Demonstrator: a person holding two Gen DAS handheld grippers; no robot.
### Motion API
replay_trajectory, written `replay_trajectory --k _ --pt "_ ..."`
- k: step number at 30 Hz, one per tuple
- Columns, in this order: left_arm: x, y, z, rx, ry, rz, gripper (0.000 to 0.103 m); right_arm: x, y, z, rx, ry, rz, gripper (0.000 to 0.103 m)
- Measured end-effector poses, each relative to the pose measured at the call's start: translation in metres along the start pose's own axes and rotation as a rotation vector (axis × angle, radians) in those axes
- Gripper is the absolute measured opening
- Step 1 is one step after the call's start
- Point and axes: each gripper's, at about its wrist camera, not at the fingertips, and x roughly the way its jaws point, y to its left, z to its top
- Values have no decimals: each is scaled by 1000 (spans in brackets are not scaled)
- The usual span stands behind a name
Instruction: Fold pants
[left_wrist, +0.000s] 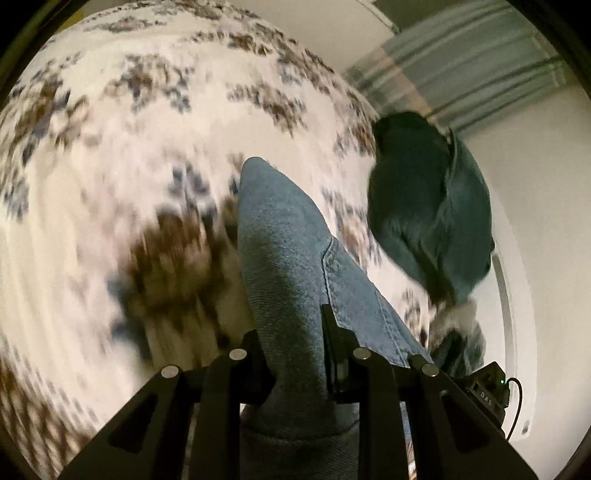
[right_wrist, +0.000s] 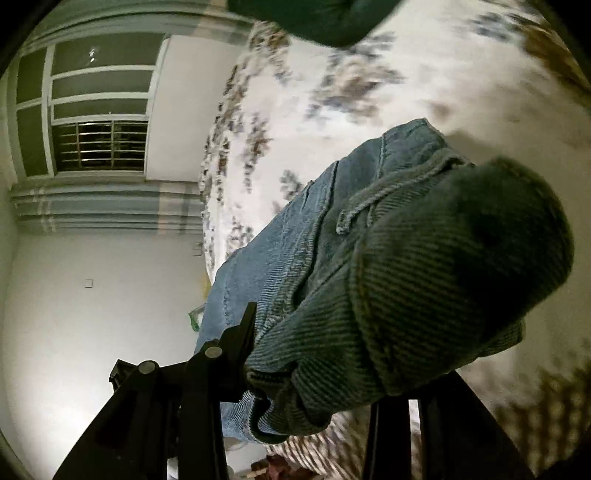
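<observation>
Left gripper (left_wrist: 291, 350): we see both fingers clamped on a fold of the blue pants (left_wrist: 284, 258), cloth running up between them and away over the patterned bedspread (left_wrist: 147, 147). Right gripper (right_wrist: 314, 373): its left finger (right_wrist: 245, 332) presses against bunched pants fabric; the right finger is hidden under the cloth, but we read it as gripping too. Pants hang raised above the bedspread, waistband bulk draped over the right gripper, nearest the lens. Dark green garment (left_wrist: 432, 206) sits far right on the bed edge. Window (right_wrist: 99, 110) far left in the right wrist view. Background is motion-blurred.
</observation>
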Motion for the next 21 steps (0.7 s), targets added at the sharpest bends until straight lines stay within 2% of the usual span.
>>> replay_trajectory --k 4,6,10,12,14,16,17,19,21 --pt "10 46 95 -4 -41 -3 19 80 53 30 -32 -10 15 39" --pt "20 69 137 -5 -54 3 19 137 81 50 -43 -18 29 39" --pt "54 116 222 25 -72 16 19 238 111 89 -64 -31 51 39" --pt "72 133 250 53 -80 23 19 287 117 108 -70 -39 62 39" --pt "95 153 269 71 -68 37 19 329 116 124 -72 -47 66 39" --pt "119 179 280 59 -23 68 20 368 105 135 -69 -44 32 40" --pt "131 192 279 50 11 96 20 382 101 136 -69 -30 6 40" --pt "145 217 269 37 56 129 28 403 89 134 -85 24 -47 42" --pt "143 231 257 30 61 103 32 411 78 125 -118 72 -132 46"
